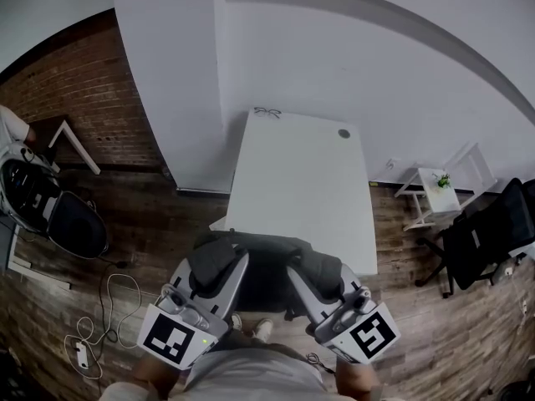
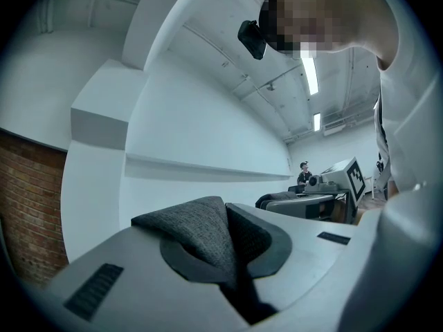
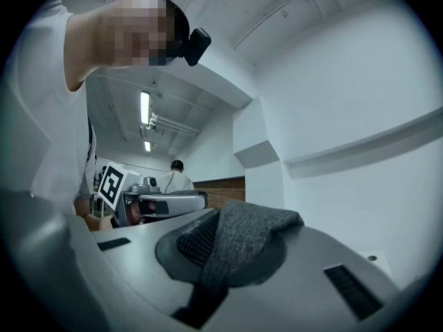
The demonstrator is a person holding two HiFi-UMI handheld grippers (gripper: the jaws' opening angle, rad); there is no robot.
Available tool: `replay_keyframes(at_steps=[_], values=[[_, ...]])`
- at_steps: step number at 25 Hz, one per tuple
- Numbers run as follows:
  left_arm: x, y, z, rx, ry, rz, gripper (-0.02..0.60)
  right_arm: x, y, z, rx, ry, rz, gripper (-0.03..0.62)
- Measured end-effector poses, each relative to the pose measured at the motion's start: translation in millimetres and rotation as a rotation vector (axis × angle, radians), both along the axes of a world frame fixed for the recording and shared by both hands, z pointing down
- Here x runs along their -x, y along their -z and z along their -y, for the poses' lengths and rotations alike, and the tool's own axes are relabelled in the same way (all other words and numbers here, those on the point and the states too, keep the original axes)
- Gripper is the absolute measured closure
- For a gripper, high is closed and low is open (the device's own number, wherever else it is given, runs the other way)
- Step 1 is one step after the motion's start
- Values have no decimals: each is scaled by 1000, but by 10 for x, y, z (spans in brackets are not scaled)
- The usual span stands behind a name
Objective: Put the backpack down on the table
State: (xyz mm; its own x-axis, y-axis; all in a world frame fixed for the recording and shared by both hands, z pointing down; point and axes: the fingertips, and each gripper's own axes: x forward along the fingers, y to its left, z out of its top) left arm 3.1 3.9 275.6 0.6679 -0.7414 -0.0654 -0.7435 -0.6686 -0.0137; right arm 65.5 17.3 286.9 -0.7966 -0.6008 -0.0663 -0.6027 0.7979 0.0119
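A dark grey backpack (image 1: 267, 267) hangs in the air between my two grippers, just in front of the near edge of the white table (image 1: 301, 182). My left gripper (image 1: 219, 261) is shut on a fold of the backpack fabric (image 2: 197, 230) on its left side. At the other side, my right gripper (image 1: 318, 270) is shut on a similar fold of grey fabric (image 3: 246, 244). In both gripper views the cloth bulges up out of closed jaws. The lower part of the backpack is hidden behind the grippers and my body.
A black office chair (image 1: 485, 236) and a small white side table with a plant (image 1: 435, 189) stand to the right of the table. At the left are another dark chair (image 1: 77, 224) and cables on the wood floor (image 1: 109, 303). A white wall rises behind the table.
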Motion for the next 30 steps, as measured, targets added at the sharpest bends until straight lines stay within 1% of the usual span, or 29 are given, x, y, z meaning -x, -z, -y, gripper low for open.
replay_keyframes(at_steps=[3, 7, 11, 20, 24, 30], values=[[-19, 39, 98, 2, -10, -3, 546, -14, 24, 76, 10, -10, -2, 545], [-7, 119, 185, -20, -26, -1, 546, 3, 90, 146, 2, -30, -13, 545], [9, 223, 245, -39, -36, 2, 545, 23, 211, 211, -24, -44, -14, 545], [24, 560, 286, -110, -63, 5, 546, 24, 592, 268, -97, -61, -4, 545], [31, 666, 387, -132, -72, 9, 546, 29, 695, 353, -121, -80, -1, 545], [52, 734, 658, -151, -75, 2, 546, 49, 746, 589, -133, -114, -8, 545]])
